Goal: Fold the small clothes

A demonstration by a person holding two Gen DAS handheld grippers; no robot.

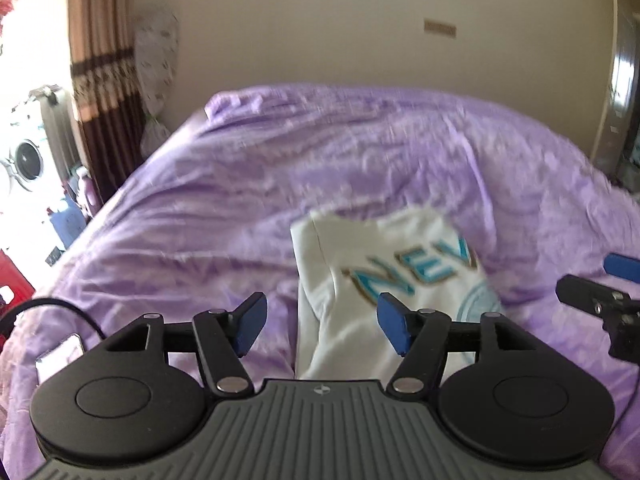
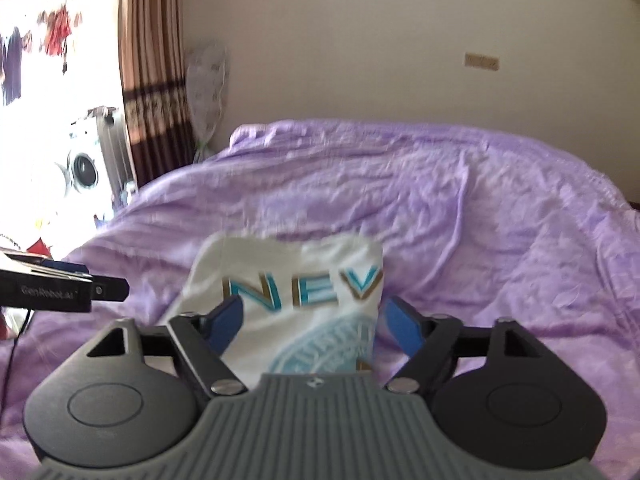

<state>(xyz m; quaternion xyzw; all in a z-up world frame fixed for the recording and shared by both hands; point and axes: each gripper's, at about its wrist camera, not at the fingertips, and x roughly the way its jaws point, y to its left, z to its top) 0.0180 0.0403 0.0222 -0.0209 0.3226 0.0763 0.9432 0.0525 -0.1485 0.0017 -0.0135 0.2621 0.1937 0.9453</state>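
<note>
Purple bedspread (image 1: 248,184), folded white shirt (image 2: 304,280), curtain (image 1: 102,80), both grippers' jaws apart, empty

The folded shirt (image 2: 296,300) lies on the bed (image 2: 460,220), before the wall (image 2: 360,60).

Each of the 2 fisheye cameras sits just behind its own gripper and looks forward and slightly down along the 2 blue-padded fingers, across a purple bedspread (image 1: 240,184) toward a beige wall (image 1: 320,32). The left wrist view stands a little left of the folded white shirt (image 1: 360,280), which lies right of centre there, while the right wrist view faces that shirt head-on and close. Both share the bed, shirt, wall, curtain (image 2: 148,80) and washing machine (image 2: 82,172), and each catches the other gripper at its edge.
</note>
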